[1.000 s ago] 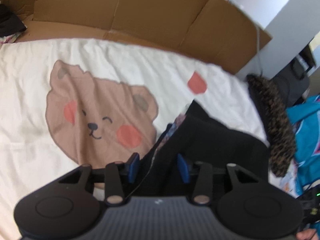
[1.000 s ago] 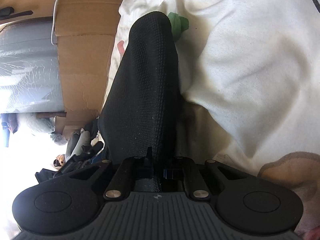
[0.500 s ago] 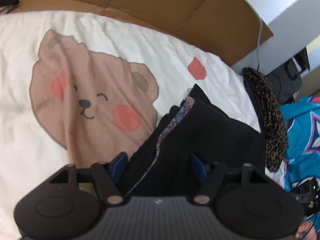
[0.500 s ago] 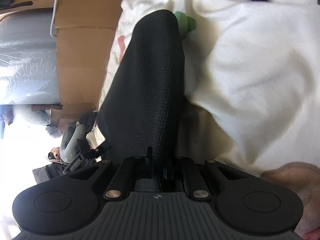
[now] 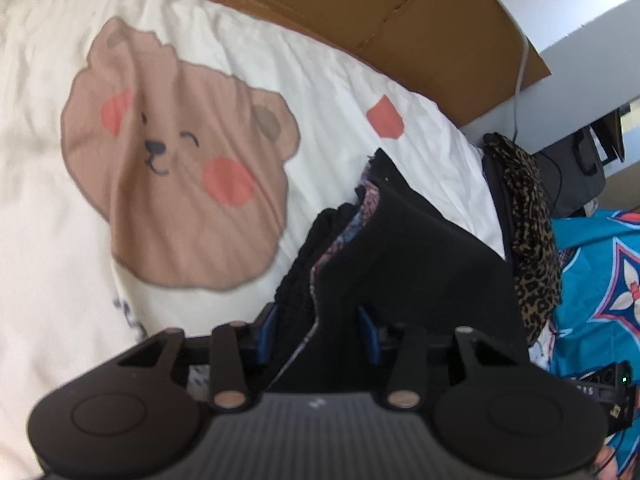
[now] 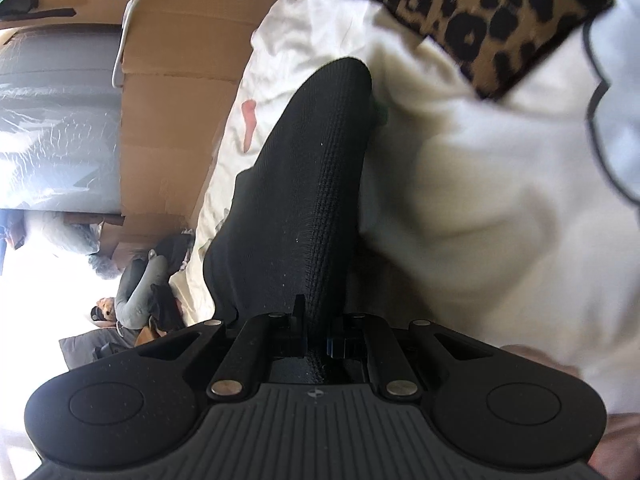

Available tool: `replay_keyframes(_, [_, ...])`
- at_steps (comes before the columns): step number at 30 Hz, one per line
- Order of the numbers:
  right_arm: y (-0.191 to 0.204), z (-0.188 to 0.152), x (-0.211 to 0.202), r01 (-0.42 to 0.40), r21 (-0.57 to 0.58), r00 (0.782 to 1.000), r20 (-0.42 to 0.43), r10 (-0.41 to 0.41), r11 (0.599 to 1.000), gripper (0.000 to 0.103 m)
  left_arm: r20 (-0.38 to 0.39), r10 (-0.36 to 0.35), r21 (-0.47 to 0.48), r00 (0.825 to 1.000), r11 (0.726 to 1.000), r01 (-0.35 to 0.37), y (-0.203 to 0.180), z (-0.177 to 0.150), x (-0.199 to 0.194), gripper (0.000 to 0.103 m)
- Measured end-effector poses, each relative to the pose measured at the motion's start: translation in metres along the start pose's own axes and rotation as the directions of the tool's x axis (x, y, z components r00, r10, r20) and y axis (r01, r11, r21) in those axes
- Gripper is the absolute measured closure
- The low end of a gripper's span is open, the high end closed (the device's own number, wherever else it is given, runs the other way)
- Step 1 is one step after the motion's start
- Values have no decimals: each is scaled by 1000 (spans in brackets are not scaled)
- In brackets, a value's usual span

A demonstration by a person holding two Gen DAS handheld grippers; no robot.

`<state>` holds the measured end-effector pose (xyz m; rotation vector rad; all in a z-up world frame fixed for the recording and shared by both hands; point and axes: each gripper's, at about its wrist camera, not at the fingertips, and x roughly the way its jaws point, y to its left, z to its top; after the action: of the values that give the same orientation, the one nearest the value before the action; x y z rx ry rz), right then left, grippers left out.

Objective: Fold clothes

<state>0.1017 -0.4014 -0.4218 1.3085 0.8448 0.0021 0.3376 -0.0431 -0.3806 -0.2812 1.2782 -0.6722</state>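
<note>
A folded black garment (image 5: 420,256) with a patterned lining edge lies on the white bear-print bedsheet (image 5: 180,168). My left gripper (image 5: 317,332) straddles its near bunched edge. Its jaws are closing, and the blue pads (image 5: 266,332) press on the cloth from both sides. In the right wrist view the same black garment (image 6: 304,184), a ribbed knit, runs up from my right gripper (image 6: 316,336). That gripper is shut tight on a fold of it, with the cloth pulled taut over the white sheet (image 6: 480,200).
A leopard-print garment (image 5: 528,216) lies at the bed's right edge and fills the top of the right wrist view (image 6: 472,8). Brown cardboard (image 5: 360,12) lines the far side of the bed. Teal patterned fabric (image 5: 600,280) lies beyond the right edge.
The left jaws spread wider around the black cloth, then narrowed onto it as the gripper sank closer. The right gripper rose with its fold, and the leopard cloth came into its view.
</note>
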Motion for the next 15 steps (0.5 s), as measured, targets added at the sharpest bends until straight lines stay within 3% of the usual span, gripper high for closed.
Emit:
replay_keyframes(11, [1, 23, -42, 99, -69, 994, 43, -96, 993, 97, -51, -58, -72, 997, 996, 54, -24, -27, 11, 62])
replay_keyframes(15, [-12, 24, -45, 129, -69, 991, 53, -126, 989, 97, -77, -50, -16, 996, 999, 49, -38, -27, 13, 61])
